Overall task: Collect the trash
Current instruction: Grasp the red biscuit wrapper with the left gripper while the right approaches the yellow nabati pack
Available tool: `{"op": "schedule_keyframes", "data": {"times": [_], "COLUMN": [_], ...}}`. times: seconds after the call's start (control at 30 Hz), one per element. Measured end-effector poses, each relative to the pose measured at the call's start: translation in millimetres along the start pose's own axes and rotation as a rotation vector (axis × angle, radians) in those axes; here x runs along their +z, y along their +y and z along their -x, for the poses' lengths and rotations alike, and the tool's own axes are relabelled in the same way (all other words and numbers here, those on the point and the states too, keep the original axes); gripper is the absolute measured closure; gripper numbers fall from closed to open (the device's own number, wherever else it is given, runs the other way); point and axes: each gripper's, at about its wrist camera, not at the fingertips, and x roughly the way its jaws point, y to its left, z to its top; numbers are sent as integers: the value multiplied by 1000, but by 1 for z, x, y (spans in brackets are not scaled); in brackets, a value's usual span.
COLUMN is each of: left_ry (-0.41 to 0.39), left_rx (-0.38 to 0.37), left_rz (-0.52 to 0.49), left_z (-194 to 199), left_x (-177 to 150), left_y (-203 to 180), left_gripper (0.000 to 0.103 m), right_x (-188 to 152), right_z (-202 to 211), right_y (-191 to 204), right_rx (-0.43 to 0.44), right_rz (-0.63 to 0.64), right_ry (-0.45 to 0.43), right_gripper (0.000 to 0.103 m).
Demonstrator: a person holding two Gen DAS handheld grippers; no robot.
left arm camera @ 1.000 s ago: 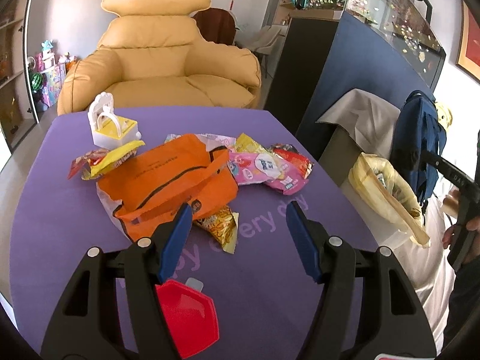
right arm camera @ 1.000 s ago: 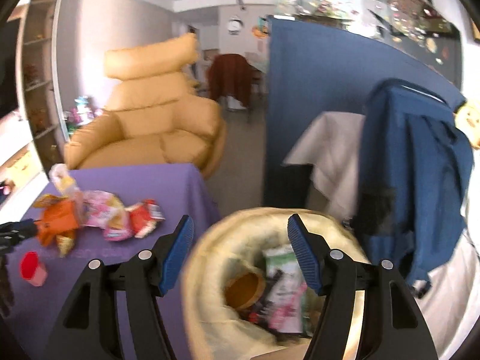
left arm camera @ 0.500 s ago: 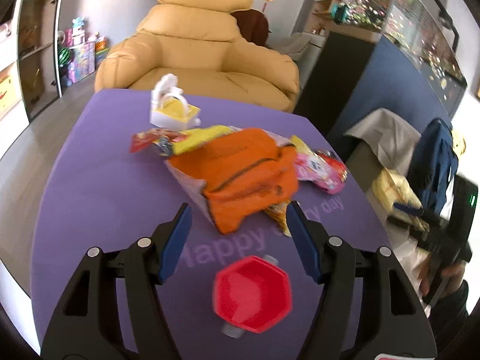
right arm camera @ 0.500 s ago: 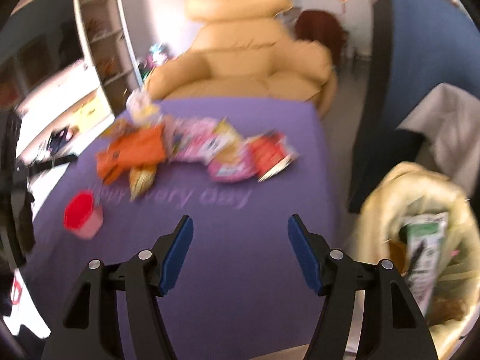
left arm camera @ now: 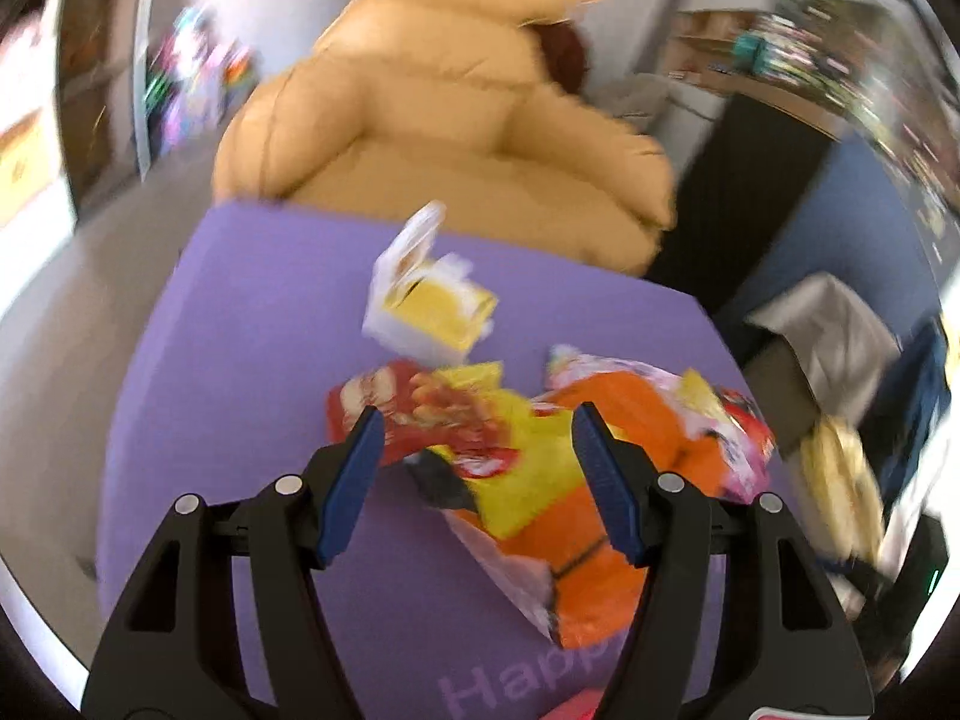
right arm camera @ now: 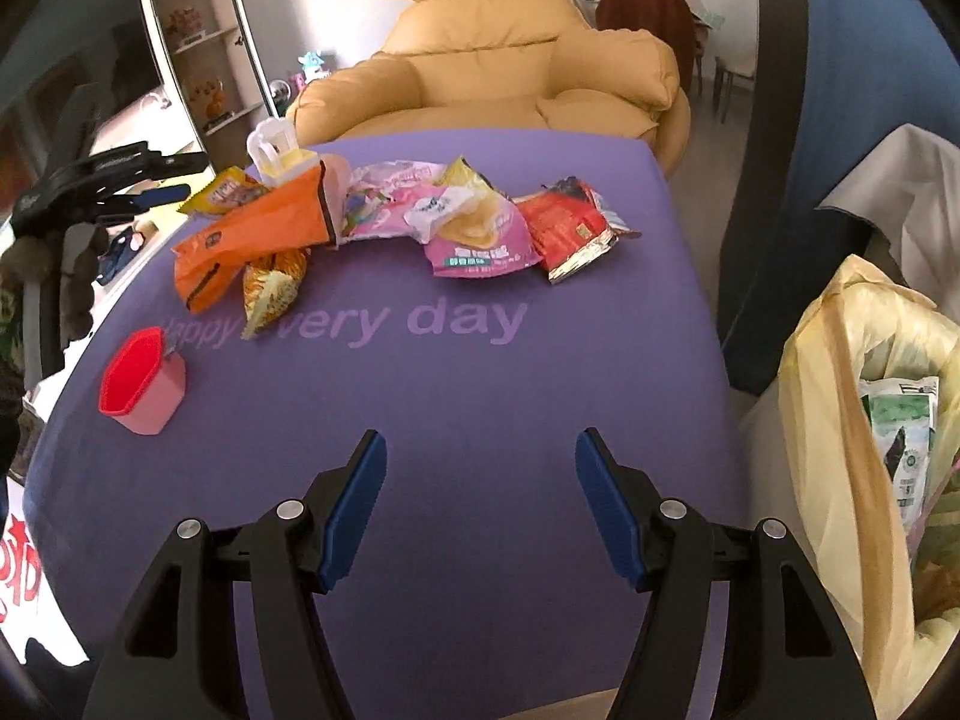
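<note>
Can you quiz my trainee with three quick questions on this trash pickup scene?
1. True or false: the right gripper holds a wrapper.
2. Which lies nearer the yellow trash bag: A, the red wrapper, or B, the orange bag?
3. What stands alone near the purple mat's left edge in the right wrist view?

Key:
1. False; its jaws are open over bare mat.
2. A.
3. The red cup.

A tan padded armchair (right arm camera: 516,60) stood behind the purple-covered bench (right arm camera: 480,384), white wall shelves (right arm camera: 198,42) to its left, a blue partition (right arm camera: 852,78) on its right.
</note>
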Motion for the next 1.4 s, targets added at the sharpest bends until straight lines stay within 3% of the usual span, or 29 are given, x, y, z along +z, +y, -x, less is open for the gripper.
{"op": "schedule_keyframes", "data": {"times": [0.1,0.23,0.27,0.3,0.4,0.5,0.7,0.87,0.93,1.0,1.03,1.17,1.3,1.4], "left_ry": [39,110,113,105,53,13,-13,80,107,129,137,145,120,115], "left_rx": [23,-32,-50,-63,-45,-66,-158,-276,-293,-328,-338,-318,-290,-239], "left_rz": [81,132,142,148,116,70,-10,-130,-179,-201,-211,-242,-236,-244], "left_z": [-19,-35,-35,-33,-17,0,35,46,45,41,38,34,38,29], "left_x": [-5,-20,-23,-24,-26,-27,-38,-63,-74,-82,-85,-89,-89,-89], "left_y": [10,12,12,13,5,-7,-37,-84,-103,-114,-120,-125,-120,-116], "left_gripper": [41,42,47,60,80,88,89,89,83,59,55,54,54,54], "right_x": [-1,-4,-6,-8,-11,-12,-9,-11,-10,-10,-10,-12,-7,-1], "right_z": [-3,-8,-10,-12,-10,-11,-12,-9,-4,2,7,21,20,14], "right_y": [4,11,13,14,20,18,18,19,11,3,0,2,11,23], "right_rx": [-3,-5,-6,-13,-40,-30,-29,8,-12,-38,-57,-43,77,122], "right_rz": [7,36,45,55,92,85,93,147,111,75,66,36,-35,-31], "right_ry": [5,27,41,50,50,57,92,111,91,60,49,11,20,29], "right_gripper": [41,41,41,41,41,41,41,41,41,41,41,41,41,41]}}
